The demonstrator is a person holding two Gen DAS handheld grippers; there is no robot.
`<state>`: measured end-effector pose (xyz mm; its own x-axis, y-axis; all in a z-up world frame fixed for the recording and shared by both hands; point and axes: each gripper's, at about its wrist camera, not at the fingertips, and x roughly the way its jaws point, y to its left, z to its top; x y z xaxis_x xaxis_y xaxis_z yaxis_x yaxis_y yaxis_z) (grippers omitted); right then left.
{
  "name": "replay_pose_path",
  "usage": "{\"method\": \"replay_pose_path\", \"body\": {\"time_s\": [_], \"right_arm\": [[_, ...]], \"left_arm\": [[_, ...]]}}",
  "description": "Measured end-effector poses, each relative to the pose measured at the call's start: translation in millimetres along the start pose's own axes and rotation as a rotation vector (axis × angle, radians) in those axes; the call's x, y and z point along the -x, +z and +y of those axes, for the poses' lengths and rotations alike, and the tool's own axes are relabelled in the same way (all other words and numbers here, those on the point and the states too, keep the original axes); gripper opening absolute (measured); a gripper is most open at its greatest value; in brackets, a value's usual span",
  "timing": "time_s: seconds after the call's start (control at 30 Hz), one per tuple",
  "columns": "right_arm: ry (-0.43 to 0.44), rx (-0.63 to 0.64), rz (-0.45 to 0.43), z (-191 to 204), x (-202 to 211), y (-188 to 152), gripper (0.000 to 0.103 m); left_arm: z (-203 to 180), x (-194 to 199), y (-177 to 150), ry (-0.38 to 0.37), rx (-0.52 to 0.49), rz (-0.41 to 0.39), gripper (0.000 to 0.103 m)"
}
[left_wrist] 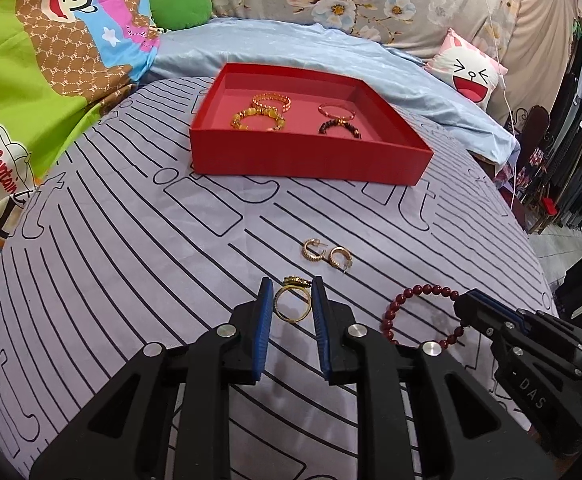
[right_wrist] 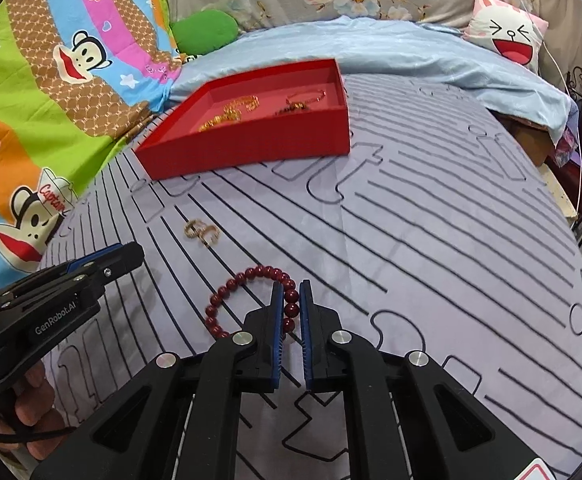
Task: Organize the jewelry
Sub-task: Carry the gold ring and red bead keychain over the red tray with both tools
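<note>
You have two pickups in hand at once, so lift both straight up and slowly before you swing toward the red tray [left_wrist: 311, 164]. The ring [left_wrist: 293, 307] is thin and hard; I judge it could twist or pop out if you tilt the left gripper [left_wrist: 291, 300] early, so keep that wrist steady. The bracelet [right_wrist: 251, 300] is caught by only a few beads, and the loose loop will likely swing; give it a moment to settle clear of the striped sheet [left_wrist: 131, 280].

Your left jaws stand narrow, their blue pads touching the ring's band on both sides, so they hold it where it rests on the sheet. Your right gripper [right_wrist: 290, 292] is almost fully closed, pinching the bracelet's near right arc, the rest lying on the sheet. The hoop earrings [left_wrist: 327, 256] lie untouched just beyond the ring, and four bracelets already sit in the tray.
</note>
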<state>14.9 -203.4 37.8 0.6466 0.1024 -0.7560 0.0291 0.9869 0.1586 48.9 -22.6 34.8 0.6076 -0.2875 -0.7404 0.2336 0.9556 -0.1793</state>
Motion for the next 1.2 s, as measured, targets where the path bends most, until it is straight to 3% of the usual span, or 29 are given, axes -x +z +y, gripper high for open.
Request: {"method": "replay_pose_path", "body": {"time_s": [0.67,1.2], "right_arm": [[0.030,0.028,-0.169,12,47,80,0.007],[0.072,0.065,-0.218,28,-5,189,0.007]], "left_arm": [[-22,43,75,-0.003,-0.064,-0.099,0.019],[-22,-12,180,0.041,-0.089,-0.126,0.019]]}}
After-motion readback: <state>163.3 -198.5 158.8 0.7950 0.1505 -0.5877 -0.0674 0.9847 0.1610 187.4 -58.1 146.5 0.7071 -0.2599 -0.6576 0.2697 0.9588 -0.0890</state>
